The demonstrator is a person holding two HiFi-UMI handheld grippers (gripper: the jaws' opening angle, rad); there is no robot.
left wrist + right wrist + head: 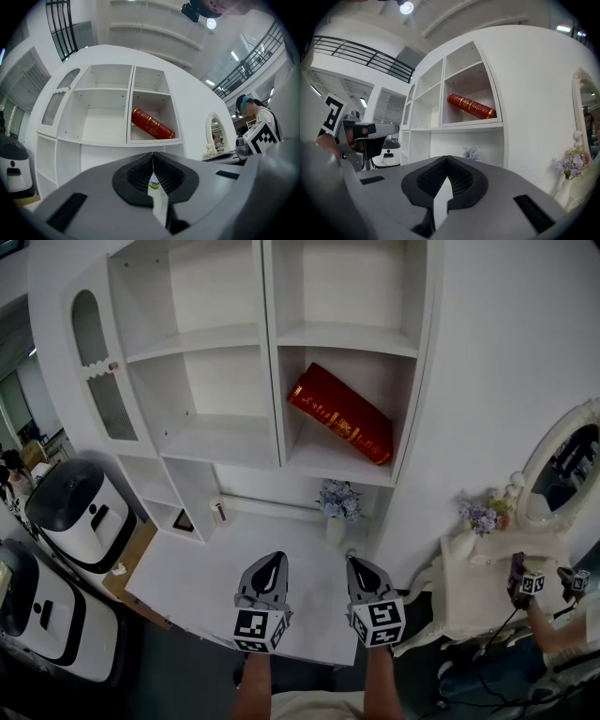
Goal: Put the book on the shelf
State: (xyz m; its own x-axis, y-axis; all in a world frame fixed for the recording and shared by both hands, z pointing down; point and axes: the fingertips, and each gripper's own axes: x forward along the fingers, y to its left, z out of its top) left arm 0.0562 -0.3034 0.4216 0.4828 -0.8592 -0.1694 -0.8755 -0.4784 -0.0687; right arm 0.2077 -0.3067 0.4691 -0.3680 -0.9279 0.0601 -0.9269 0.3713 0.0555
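The red book [339,413] sits in the white shelf unit [278,352], in the lower open compartment of the right-hand column. It lies slanted there: one end is high toward the compartment's left side and the other is low against the right wall. Its gold-printed spine faces out into the room. Neither gripper touches it. The left gripper [272,560] and the right gripper [354,562] are held side by side, near each other, over the white desk [187,582] below the shelves and well apart from the book. Both point toward the unit. In the left gripper view the two black ribbed pads [138,174] meet at their tips, so the fingers are clenched on nothing. In the right gripper view the pads [429,180] likewise meet at the tip, with nothing between them. At the back of the desk, against the wall under the book's compartment, stands a small white vase of pale flowers [338,509]. Two small objects [184,520] sit in the low cubbies at the left end of the desk, but they are too small to identify. Two white appliances with dark tops [80,512] stand on the floor at the left. On the right, an ornate white vanity with an oval mirror [562,465] carries a pot of purple flowers [483,515]. Beside it, another person's hand holds a gripper with a marker cube [532,583].
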